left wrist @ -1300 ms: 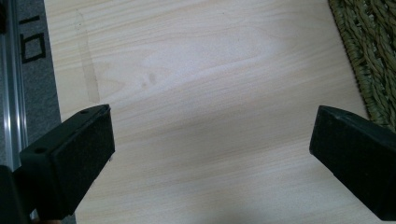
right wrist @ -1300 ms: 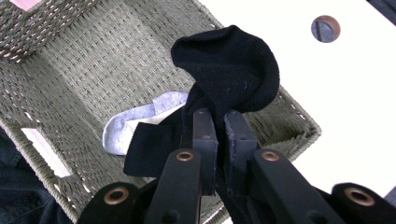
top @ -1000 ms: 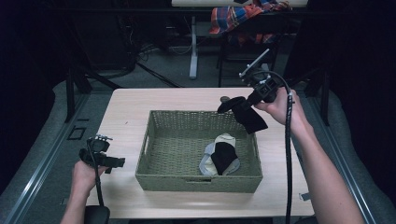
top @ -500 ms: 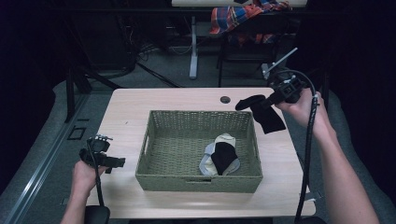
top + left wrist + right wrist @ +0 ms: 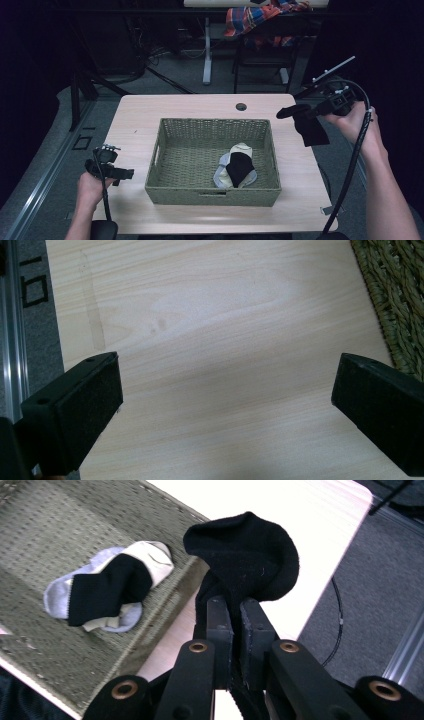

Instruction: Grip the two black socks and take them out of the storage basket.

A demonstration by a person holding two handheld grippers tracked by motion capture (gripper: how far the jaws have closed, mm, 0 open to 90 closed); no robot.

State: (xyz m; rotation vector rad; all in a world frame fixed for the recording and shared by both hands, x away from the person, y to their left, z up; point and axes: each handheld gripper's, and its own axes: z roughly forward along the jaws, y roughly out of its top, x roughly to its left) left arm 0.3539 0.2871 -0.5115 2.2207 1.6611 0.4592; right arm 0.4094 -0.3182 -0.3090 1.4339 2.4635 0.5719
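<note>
Right tool point(image 5: 300, 111) is clenched on a black fabric sock point(image 5: 309, 129), held in the air at the right of the high view, past the right edge of the light wooden desk point(image 5: 200, 107). In the right gripper view the sock point(image 5: 245, 560) bulges above the 2 closed jaws. Left tool point(image 5: 117, 172) is released, jaws wide apart over bare desk point(image 5: 210, 340) at lower left of the high view, just beside the green woven rectangular basket point(image 5: 165, 145). Inside the basket, lower right, lies a bundle of grey, cream and black socks point(image 5: 236, 166).
</note>
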